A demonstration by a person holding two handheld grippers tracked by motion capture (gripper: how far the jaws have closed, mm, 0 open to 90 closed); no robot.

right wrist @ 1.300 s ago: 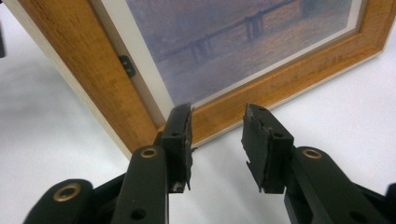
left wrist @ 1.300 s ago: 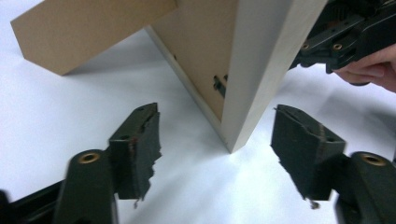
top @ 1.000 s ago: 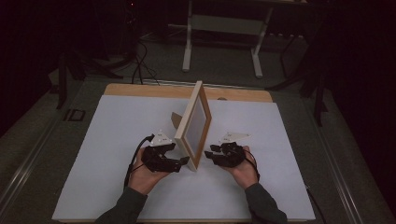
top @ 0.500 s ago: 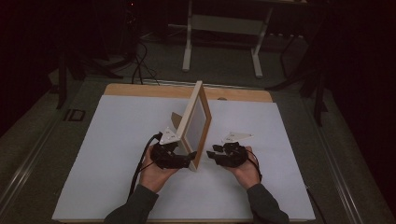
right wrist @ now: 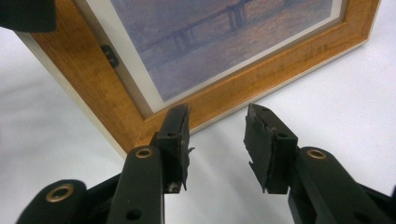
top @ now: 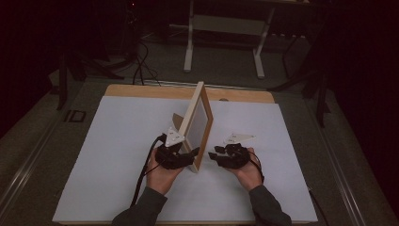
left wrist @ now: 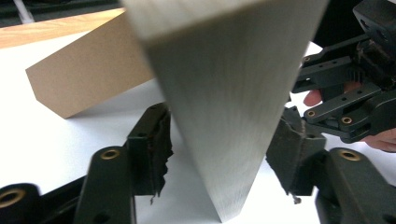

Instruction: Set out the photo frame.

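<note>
A: Wooden picture frame point(top: 200, 123) is noted upright on the white table point(top: 117, 155), propped by a brown cardboard stand point(left wrist: 88, 74).

B: Left claw point(left wrist: 219, 149) is seen straddling the near edge, jaws just closing, pads not yet pressed. Right claw point(right wrist: 217, 140) is held half open, empty, just beside the glazed front.

The high view looks down and forward over the desk point(top: 117, 155), while both gripper views sit close, flanking the same picture frame point(top: 200, 123).
</note>
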